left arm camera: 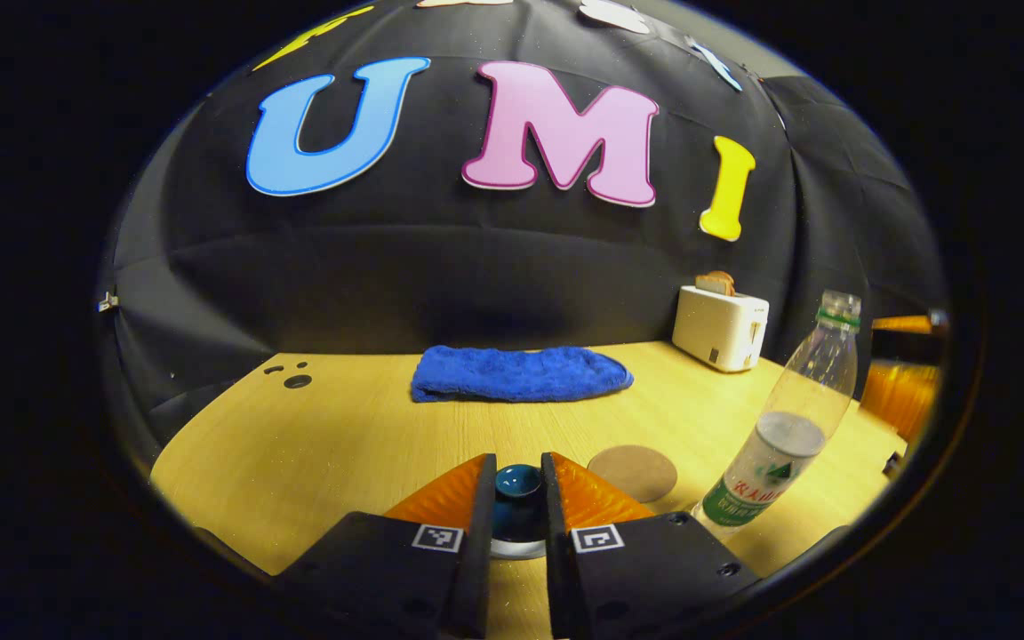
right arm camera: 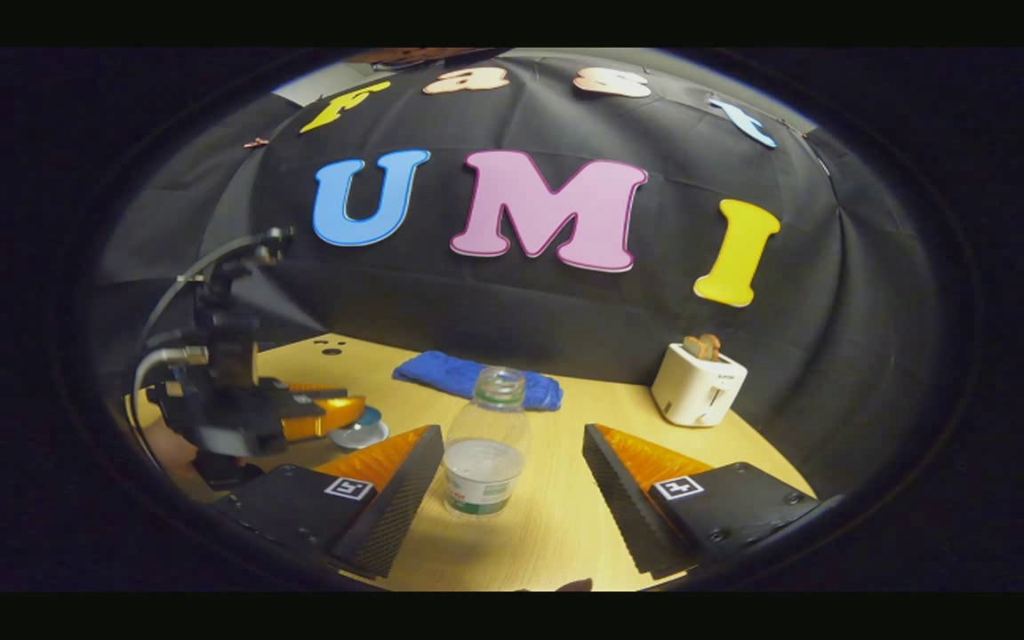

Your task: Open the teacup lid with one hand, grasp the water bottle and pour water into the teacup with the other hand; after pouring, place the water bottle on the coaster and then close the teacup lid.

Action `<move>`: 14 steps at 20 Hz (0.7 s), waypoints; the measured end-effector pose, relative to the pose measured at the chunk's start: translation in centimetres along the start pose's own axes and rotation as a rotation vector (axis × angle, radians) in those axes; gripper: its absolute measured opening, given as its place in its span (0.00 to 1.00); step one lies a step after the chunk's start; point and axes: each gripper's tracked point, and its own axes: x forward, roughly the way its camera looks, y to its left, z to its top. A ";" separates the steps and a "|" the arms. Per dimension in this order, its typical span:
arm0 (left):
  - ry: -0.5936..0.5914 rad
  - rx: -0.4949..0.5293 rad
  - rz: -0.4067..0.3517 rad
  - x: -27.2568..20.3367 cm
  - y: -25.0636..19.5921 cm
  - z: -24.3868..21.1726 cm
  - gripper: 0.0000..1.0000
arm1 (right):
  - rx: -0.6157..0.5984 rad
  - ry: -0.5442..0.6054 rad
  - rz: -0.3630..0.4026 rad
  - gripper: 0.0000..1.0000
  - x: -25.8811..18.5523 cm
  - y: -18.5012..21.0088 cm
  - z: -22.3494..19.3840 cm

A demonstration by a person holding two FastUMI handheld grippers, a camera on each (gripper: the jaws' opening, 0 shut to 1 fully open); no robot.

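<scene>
Wooden worktop (left arm camera: 299, 444): left tongs (left arm camera: 518, 498) clamp the lid (left arm camera: 517, 484); lift straight. Right tongs (right arm camera: 512, 484) gape around the bottle (right arm camera: 485, 444); close squarely at mid-body.

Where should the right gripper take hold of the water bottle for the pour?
Grip the water bottle on its straight labelled lower body, level with the table, coming straight ahead: it stands upright, uncapped, between the open fingers of the right gripper. The shoulder and neck taper, so they would likely slip. The left gripper is at the teacup lid.
</scene>
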 end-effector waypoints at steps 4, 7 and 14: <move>-0.035 -0.022 0.024 -1.7 1.7 2.7 0.30 | 0.044 0.043 0.030 0.98 1.6 1.5 -3.8; -0.051 -0.021 0.042 -2.5 2.9 3.7 0.27 | 0.062 0.069 0.023 0.98 2.8 1.7 -6.4; -0.053 -0.008 0.063 -3.8 4.0 4.0 0.30 | 0.119 0.135 0.022 0.77 5.4 1.8 -8.1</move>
